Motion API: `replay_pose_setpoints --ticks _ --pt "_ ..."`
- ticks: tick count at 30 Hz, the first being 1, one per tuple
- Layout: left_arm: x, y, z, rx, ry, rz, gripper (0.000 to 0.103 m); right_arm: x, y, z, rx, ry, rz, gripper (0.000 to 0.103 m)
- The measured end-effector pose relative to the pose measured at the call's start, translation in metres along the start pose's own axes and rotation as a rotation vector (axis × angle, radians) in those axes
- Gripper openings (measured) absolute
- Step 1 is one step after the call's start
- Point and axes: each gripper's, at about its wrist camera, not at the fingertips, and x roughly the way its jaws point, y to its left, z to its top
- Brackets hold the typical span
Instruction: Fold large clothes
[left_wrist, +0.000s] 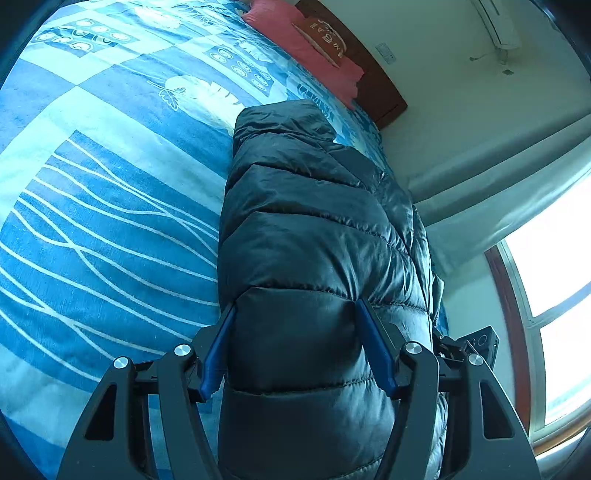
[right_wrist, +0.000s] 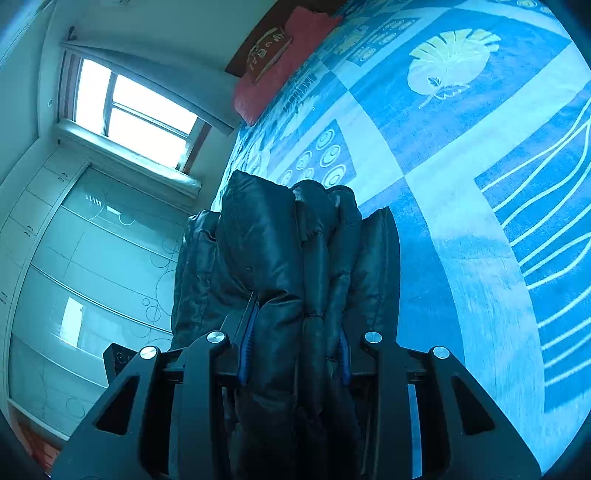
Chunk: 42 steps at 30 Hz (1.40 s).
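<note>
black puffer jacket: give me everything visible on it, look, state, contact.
The black puffer jacket is glossy, quilted in horizontal padded channels, looks like slick nylon. It is folded into a long narrow bundle, several layers thick, lying on the blue patterned bedspread near the bed's window-side edge. The left gripper clamps one end across its width; the right gripper pinches the stacked layers at the other end.

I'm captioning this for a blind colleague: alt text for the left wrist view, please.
The left gripper clamps a thick fold of a dark quilted puffer jacket lying on a blue patterned bedspread. A red pillow lies at the far end.
</note>
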Motion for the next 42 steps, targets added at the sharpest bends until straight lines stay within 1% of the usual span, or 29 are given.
replay_pose_setpoints --ticks 4,6,9,12,13,14,16,20,24,27,29,31,32,33,34,36,38,42 --pt "0.000 0.003 -0.004 0.011 -0.007 -0.002 0.063 0.001 -0.004 -0.004 0.013 -0.004 0.010 0.034" --pt "0.003 -0.002 -0.001 0.014 -0.007 0.005 0.063 0.001 -0.003 -0.003 0.010 -0.004 0.004 0.035" --pt "0.001 -0.005 0.000 0.034 -0.006 0.024 0.064 -0.002 -0.001 -0.005 0.002 -0.001 -0.019 0.042" --pt "-0.004 -0.011 -0.003 0.060 -0.011 0.046 0.066 -0.008 0.003 -0.006 -0.016 -0.006 -0.042 0.055" --pt "-0.007 -0.013 -0.005 0.069 -0.016 0.053 0.067 -0.010 0.004 -0.007 -0.021 -0.009 -0.051 0.062" --pt "-0.009 -0.014 -0.006 0.076 -0.018 0.058 0.068 -0.015 0.004 -0.010 -0.029 -0.014 -0.058 0.066" --pt "-0.015 -0.019 -0.012 0.097 -0.019 0.072 0.071 -0.020 0.004 -0.013 -0.029 -0.020 -0.062 0.071" --pt "-0.028 -0.023 -0.024 0.113 -0.022 0.073 0.076 -0.040 0.002 -0.029 -0.004 -0.026 -0.041 0.078" --pt "-0.040 -0.025 -0.044 0.122 -0.018 0.064 0.078 -0.052 0.006 -0.051 -0.026 -0.003 -0.024 0.080" --pt "-0.046 -0.025 -0.060 0.121 -0.019 0.067 0.079 -0.057 0.007 -0.073 -0.045 0.007 -0.041 0.085" --pt "-0.048 -0.027 -0.068 0.126 -0.022 0.072 0.080 -0.057 0.005 -0.081 -0.048 0.011 -0.054 0.088" --pt "-0.047 -0.027 -0.072 0.137 -0.026 0.080 0.080 -0.055 0.000 -0.084 -0.026 0.015 -0.054 0.088" --pt "-0.047 -0.028 -0.073 0.140 -0.030 0.086 0.080 -0.054 -0.003 -0.085 -0.009 0.023 -0.046 0.086" --pt "-0.047 -0.029 -0.075 0.140 -0.032 0.089 0.080 -0.053 -0.005 -0.085 0.010 0.031 -0.034 0.081" --pt "-0.047 -0.031 -0.077 0.140 -0.033 0.093 0.079 -0.052 -0.006 -0.084 0.017 0.037 -0.028 0.066" --pt "-0.045 -0.035 -0.077 0.144 -0.037 0.103 0.079 -0.052 -0.008 -0.082 0.021 0.045 -0.028 0.057" --pt "-0.043 -0.039 -0.079 0.156 -0.042 0.122 0.079 -0.052 -0.009 -0.082 0.024 0.044 -0.031 0.054" --pt "-0.041 -0.042 -0.082 0.190 -0.055 0.166 0.079 -0.055 -0.009 -0.086 0.035 0.031 -0.033 0.056"
